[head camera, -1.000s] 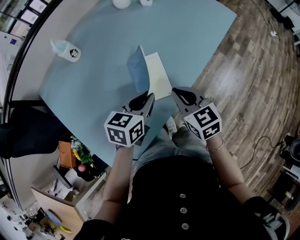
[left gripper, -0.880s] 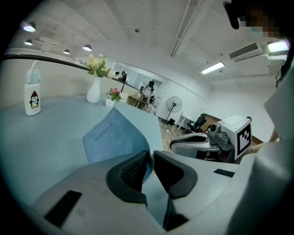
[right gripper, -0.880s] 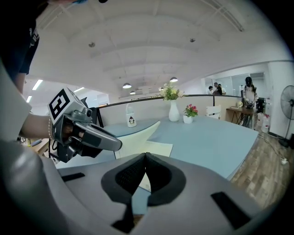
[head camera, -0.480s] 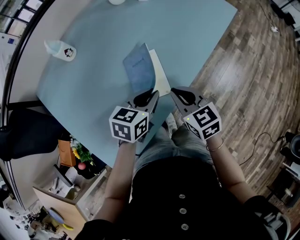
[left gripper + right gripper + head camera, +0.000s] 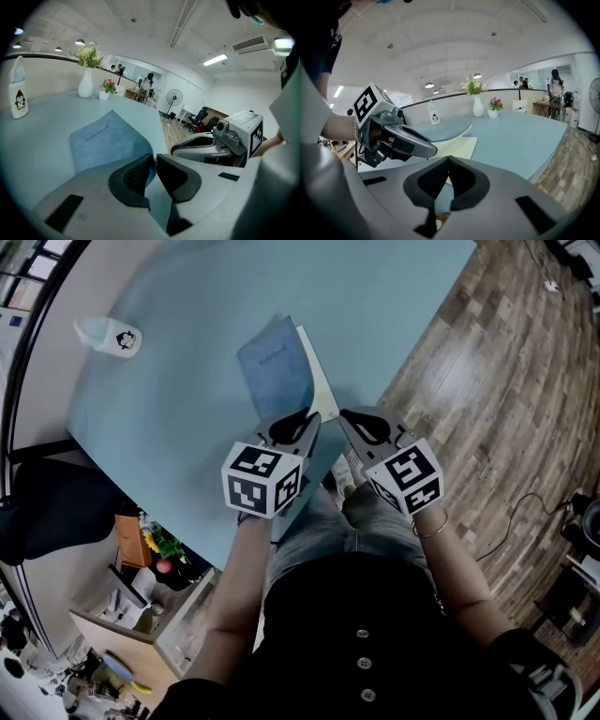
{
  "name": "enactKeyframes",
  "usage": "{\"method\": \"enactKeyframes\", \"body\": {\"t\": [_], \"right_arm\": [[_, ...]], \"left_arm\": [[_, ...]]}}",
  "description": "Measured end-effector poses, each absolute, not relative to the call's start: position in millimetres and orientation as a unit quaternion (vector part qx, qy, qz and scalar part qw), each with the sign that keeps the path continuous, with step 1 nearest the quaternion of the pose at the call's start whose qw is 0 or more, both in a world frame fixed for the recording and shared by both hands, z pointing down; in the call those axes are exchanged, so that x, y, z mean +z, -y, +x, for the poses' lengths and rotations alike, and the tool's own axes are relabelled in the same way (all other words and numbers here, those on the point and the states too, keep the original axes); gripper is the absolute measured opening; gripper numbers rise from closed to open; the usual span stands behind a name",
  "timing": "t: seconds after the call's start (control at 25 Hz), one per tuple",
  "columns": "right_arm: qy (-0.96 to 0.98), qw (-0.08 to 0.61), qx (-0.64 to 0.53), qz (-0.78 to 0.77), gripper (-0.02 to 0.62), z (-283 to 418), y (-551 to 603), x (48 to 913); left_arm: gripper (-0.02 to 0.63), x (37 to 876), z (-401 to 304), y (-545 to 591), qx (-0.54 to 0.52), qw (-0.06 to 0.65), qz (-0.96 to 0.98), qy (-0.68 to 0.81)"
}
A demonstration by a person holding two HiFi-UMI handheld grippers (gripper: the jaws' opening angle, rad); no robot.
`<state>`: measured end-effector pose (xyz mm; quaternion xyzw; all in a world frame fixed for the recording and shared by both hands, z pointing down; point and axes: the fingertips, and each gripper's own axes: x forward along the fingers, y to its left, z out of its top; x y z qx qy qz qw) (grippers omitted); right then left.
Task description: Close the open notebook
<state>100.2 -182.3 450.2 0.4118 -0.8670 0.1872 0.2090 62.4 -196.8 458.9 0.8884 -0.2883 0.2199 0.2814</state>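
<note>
The notebook (image 5: 275, 367) lies by the table's (image 5: 178, 399) near edge, its blue cover arched over the cream page (image 5: 320, 385). The left claw (image 5: 298, 420) pinches the cover's near edge. The right claw (image 5: 361, 420) is closed and empty just beside it. Bare tabletop spreads beyond, and a bottle (image 5: 105, 336) stands well left.

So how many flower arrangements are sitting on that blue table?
2: a tall white vase at the far edge of the table, and a small white pot just beside it. More could be hidden outside the views.

hidden | notebook (image 5: 273, 367) near corner (behind left gripper (image 5: 304, 425)) | head view
</note>
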Motion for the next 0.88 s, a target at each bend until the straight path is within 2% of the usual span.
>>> {"method": "enactKeyframes", "body": {"t": [0.88], "right_arm": [[0.843,0.202,0.231,0.441,0.008,125.1,170.2,476.7]], "left_arm": [[0.052,493.0,81.8,196.5,0.274,0.265,0.883,0.273]]}}
